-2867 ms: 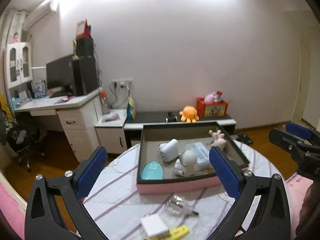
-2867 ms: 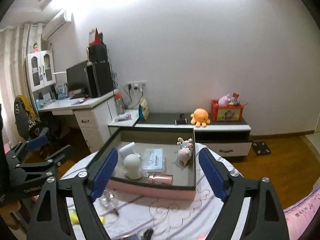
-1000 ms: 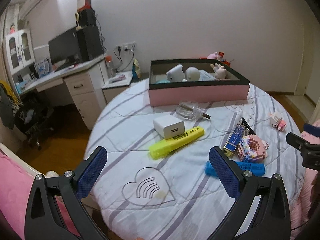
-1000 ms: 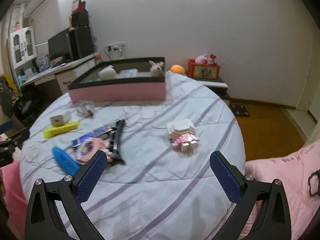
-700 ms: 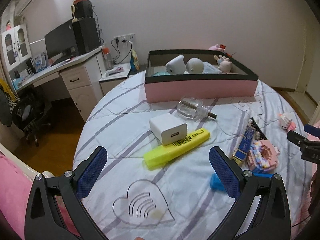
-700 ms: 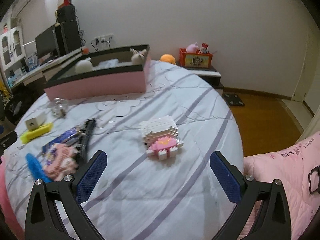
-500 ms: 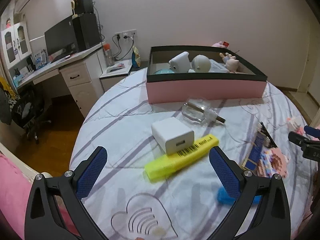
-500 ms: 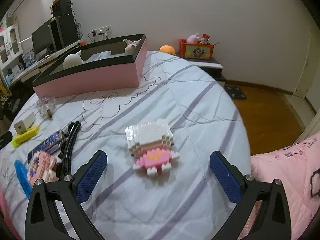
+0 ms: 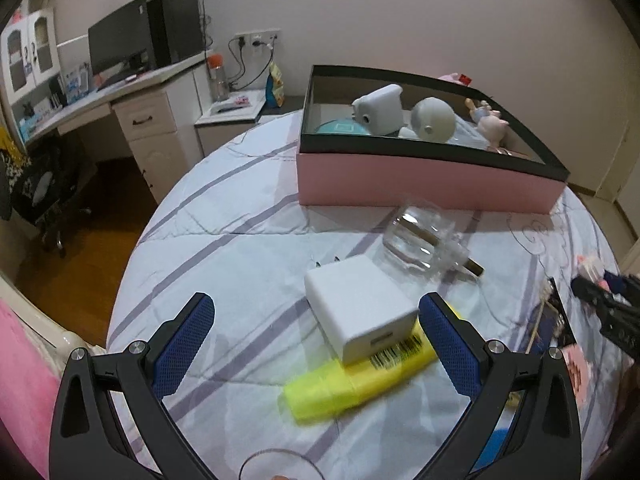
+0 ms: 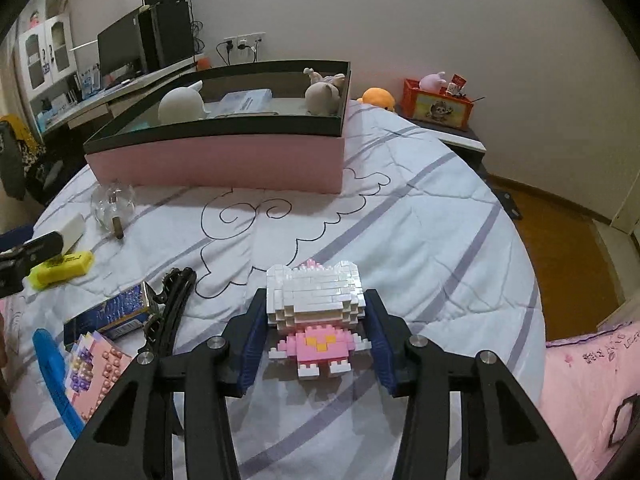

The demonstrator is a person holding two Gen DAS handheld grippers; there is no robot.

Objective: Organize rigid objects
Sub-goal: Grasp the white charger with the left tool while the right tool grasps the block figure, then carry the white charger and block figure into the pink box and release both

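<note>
- The right gripper [image 10: 315, 320] has its blue pads drawn in against both sides of a white-and-pink brick figure [image 10: 314, 312]; the jaws have just been closing, and the figure sits between them, resting on the quilted cover [image 10: 400, 240] of the round table.
- The left gripper [image 9: 316, 344] stands wide, its blue fingers [image 9: 182, 340] well apart and touching nothing.
- Between and just beyond those fingers lies a white charger block [image 9: 360, 312], resting partly on a yellow highlighter [image 9: 360, 380]; the right-hand finger stands just beside both.
- Just past the charger lies a clear glass bottle [image 9: 420, 236] on its side.
- Left of the brick figure in the right wrist view lie a black curved strip [image 10: 170, 312], a blue packet [image 10: 112, 312], a pastel brick piece [image 10: 96, 364] and a blue item [image 10: 52, 372].
- At the far side of the table stands a pink box with a black rim [image 10: 224, 156], holding a white round figure [image 10: 182, 104], a flat pale packet [image 10: 244, 102] and a small animal figurine [image 10: 322, 94].
</note>
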